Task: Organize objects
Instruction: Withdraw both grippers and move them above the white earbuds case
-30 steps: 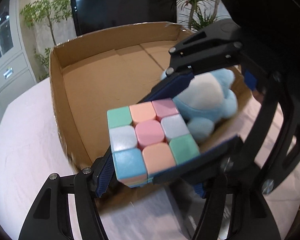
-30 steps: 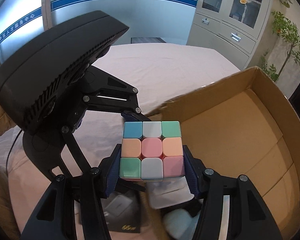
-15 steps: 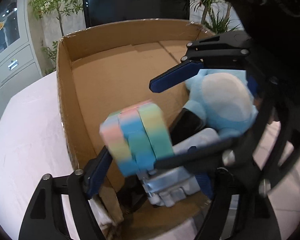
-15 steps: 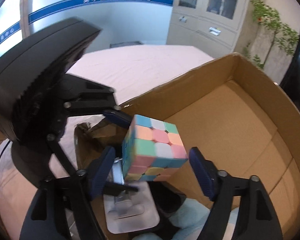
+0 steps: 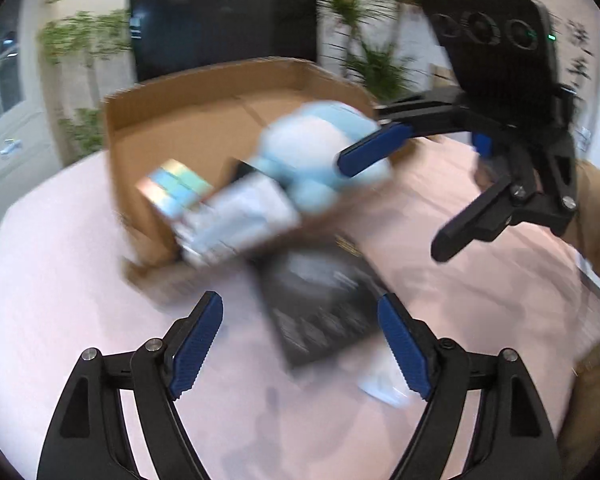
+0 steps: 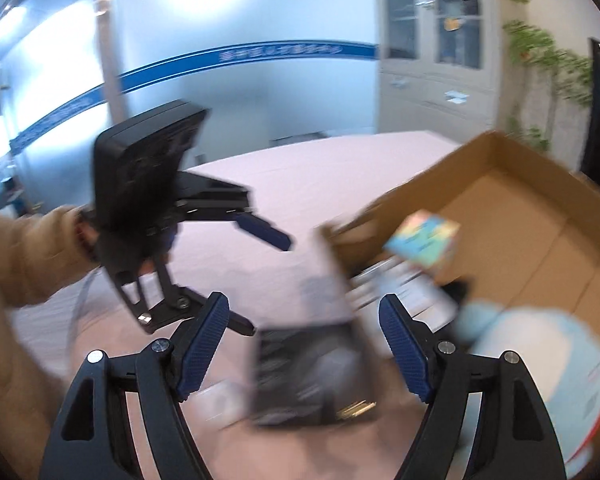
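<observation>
Left wrist view, blurred: my left gripper (image 5: pixel 300 344), jaws just spread wide and empty, hangs over the pink counter (image 5: pixel 60 280). Pastel multicoloured puzzle cube (image 5: pixel 176 188) lies in the brown cardboard box (image 5: pixel 204 92), beside a white packet (image 5: pixel 240 216) and pale blue plush toy (image 5: pixel 312 152). Flat black carton (image 5: pixel 324 304) on the counter. Right gripper (image 5: pixel 392 200), jaws likewise just parted, grips nothing.

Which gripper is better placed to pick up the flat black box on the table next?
Probably the left gripper: its open jaws frame the flat black box. The right gripper frames it similarly.
</observation>
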Available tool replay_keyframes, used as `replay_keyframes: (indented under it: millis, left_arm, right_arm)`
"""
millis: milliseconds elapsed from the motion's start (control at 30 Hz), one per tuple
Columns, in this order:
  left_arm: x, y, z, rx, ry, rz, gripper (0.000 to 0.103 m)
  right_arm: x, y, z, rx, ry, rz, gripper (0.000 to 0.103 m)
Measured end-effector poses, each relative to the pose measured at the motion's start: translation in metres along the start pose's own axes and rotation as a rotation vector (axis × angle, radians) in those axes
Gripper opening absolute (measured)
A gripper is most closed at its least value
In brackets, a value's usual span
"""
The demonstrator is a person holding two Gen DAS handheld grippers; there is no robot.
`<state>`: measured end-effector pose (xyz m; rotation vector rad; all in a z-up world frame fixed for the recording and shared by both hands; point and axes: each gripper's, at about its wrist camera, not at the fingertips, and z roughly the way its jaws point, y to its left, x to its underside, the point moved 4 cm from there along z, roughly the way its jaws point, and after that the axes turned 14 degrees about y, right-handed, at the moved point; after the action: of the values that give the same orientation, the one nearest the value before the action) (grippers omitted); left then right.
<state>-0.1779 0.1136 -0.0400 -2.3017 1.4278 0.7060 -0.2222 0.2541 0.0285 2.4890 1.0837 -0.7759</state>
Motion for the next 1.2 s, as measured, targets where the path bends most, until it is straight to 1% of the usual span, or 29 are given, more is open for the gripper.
replay_keyframes:
  millis: [33, 100, 133, 200, 233, 333, 467, 567, 667, 733, 767, 800, 867, 1000, 1100, 1200]
  left_arm:
    - [0.011, -0.013, 0.001, 0.029, 0.007, 0.024, 0.08]
    - [0.026, -0.034, 0.006, 0.086, 0.023, 0.05, 0.08]
    - [0.03, -0.049, 0.013, 0.107, 0.041, 0.063, 0.08]
    - [0.04, -0.061, 0.023, 0.129, 0.077, 0.078, 0.08]
    - [0.04, -0.063, 0.029, 0.14, 0.091, 0.077, 0.08]
    - [0.045, -0.071, 0.042, 0.155, 0.131, 0.085, 0.08]
    - [0.043, -0.069, 0.051, 0.15, 0.142, 0.08, 0.08]
    - [0.039, -0.062, 0.055, 0.126, 0.138, 0.067, 0.08]
    - [0.035, -0.058, 0.056, 0.138, 0.132, 0.061, 0.083]
    - [0.034, -0.059, 0.059, 0.147, 0.135, 0.078, 0.084]
    - [0.033, -0.06, 0.06, 0.153, 0.138, 0.087, 0.084]
    - [0.034, -0.062, 0.061, 0.156, 0.14, 0.095, 0.084]
    - [0.034, -0.063, 0.063, 0.157, 0.146, 0.106, 0.084]
    - [0.034, -0.067, 0.066, 0.175, 0.154, 0.113, 0.084]
    - [0.034, -0.07, 0.064, 0.195, 0.153, 0.127, 0.084]
    - [0.038, -0.076, 0.063, 0.21, 0.171, 0.152, 0.084]
  right_arm:
    - [0.009, 0.013, 0.003, -0.025, 0.014, -0.016, 0.077]
    - [0.025, 0.037, 0.013, -0.109, 0.049, -0.05, 0.077]
    - [0.033, 0.047, 0.02, -0.147, 0.07, -0.057, 0.077]
    - [0.045, 0.058, 0.035, -0.194, 0.101, -0.052, 0.077]
    - [0.05, 0.061, 0.044, -0.216, 0.12, -0.042, 0.077]
    - [0.055, 0.063, 0.061, -0.237, 0.138, -0.013, 0.078]
    - [0.054, 0.053, 0.077, -0.228, 0.137, 0.06, 0.078]
    - [0.052, 0.047, 0.084, -0.176, 0.137, 0.118, 0.078]
    - [0.052, 0.043, 0.086, -0.135, 0.118, 0.18, 0.078]
    - [0.053, 0.043, 0.09, -0.145, 0.121, 0.205, 0.08]
    - [0.053, 0.044, 0.093, -0.125, 0.127, 0.215, 0.081]
    - [0.053, 0.043, 0.094, -0.107, 0.124, 0.219, 0.083]
    - [0.05, 0.04, 0.096, -0.089, 0.123, 0.243, 0.083]
    - [0.05, 0.035, 0.106, -0.091, 0.155, 0.284, 0.086]
    - [0.049, 0.038, 0.109, -0.141, 0.164, 0.274, 0.086]
    - [0.051, 0.041, 0.107, -0.172, 0.175, 0.256, 0.086]
